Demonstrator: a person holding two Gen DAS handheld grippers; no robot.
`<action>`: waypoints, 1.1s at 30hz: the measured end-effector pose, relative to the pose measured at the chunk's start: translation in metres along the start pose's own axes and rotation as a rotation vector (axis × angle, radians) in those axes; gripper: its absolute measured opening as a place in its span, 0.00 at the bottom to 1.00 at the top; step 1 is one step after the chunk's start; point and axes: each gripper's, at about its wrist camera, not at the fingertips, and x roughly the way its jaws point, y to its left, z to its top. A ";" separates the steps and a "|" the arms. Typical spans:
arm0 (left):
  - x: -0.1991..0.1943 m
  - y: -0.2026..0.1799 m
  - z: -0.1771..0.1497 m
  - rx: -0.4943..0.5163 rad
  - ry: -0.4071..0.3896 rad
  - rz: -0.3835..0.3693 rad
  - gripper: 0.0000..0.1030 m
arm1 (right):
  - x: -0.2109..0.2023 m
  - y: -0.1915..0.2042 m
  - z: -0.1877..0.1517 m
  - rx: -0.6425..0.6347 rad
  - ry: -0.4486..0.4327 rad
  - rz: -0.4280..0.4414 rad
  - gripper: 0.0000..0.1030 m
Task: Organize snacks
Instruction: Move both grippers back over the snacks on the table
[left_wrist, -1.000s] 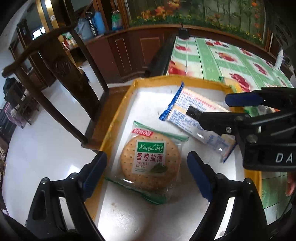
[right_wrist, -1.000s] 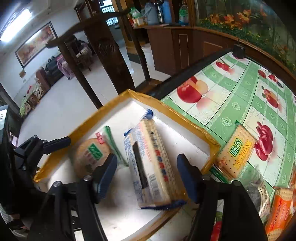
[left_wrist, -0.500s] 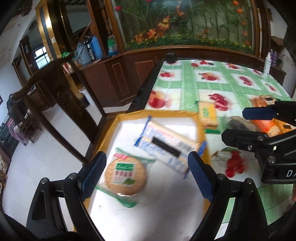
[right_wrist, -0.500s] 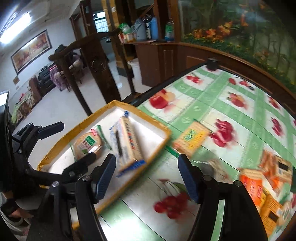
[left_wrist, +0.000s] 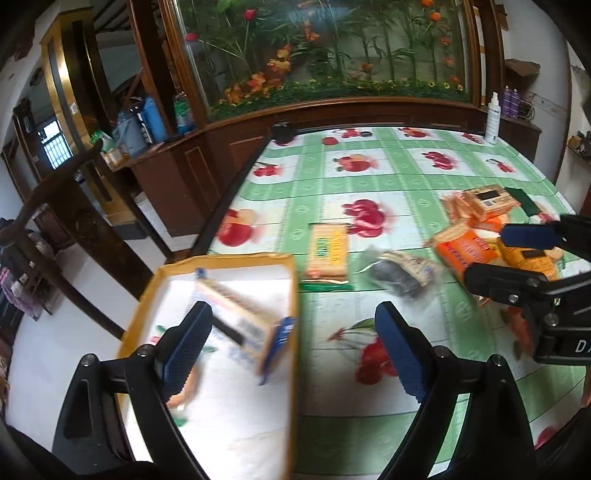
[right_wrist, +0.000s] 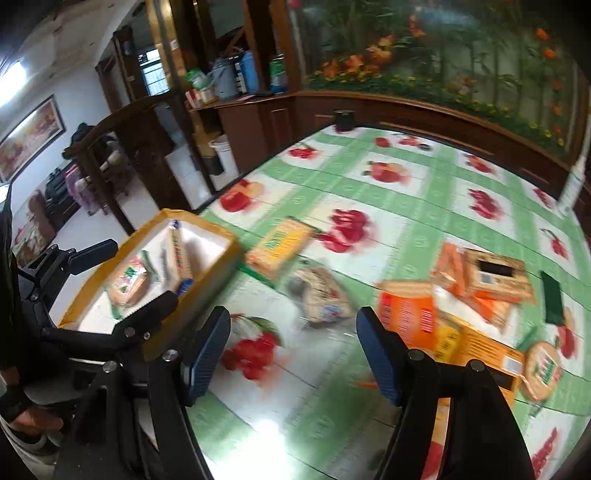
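Observation:
A white tray with a yellow rim (left_wrist: 292, 295) (right_wrist: 231, 254) sits at the table's left edge. In it lie a long cracker pack (left_wrist: 236, 314) (right_wrist: 177, 254) and a round green-label cracker pack (right_wrist: 129, 284). My left gripper (left_wrist: 293, 347) hangs open over the tray's right rim and the tablecloth, holding nothing. My right gripper (right_wrist: 293, 350) is open and holds nothing, above the cloth in front of a dark snack bag (right_wrist: 321, 295) (left_wrist: 399, 273). A yellow cracker packet (left_wrist: 328, 251) (right_wrist: 280, 243) lies beside the tray. Orange packs (left_wrist: 461, 251) (right_wrist: 406, 317) lie further right.
A round cracker pack (right_wrist: 543, 369) and a dark green packet (right_wrist: 552, 299) lie at the right. A wooden chair (left_wrist: 74, 221) stands left of the table, a sideboard beyond it. A white spray bottle (left_wrist: 493, 118) stands at the far corner. A person's hand (right_wrist: 33, 417) holds the left gripper.
Both grippers have drawn back from the tray and swung right over the tablecloth toward the loose snacks. The long pack and the round pack stay in the tray.

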 end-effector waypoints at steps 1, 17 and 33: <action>0.001 -0.003 0.001 -0.008 0.005 -0.013 0.87 | -0.003 -0.008 -0.003 0.010 -0.001 -0.015 0.69; 0.045 -0.038 0.028 -0.111 0.108 -0.110 0.87 | -0.009 -0.094 -0.039 0.156 0.057 -0.093 0.71; 0.061 -0.036 0.030 -0.126 0.132 -0.116 0.87 | 0.018 -0.066 -0.016 0.073 0.041 -0.130 0.71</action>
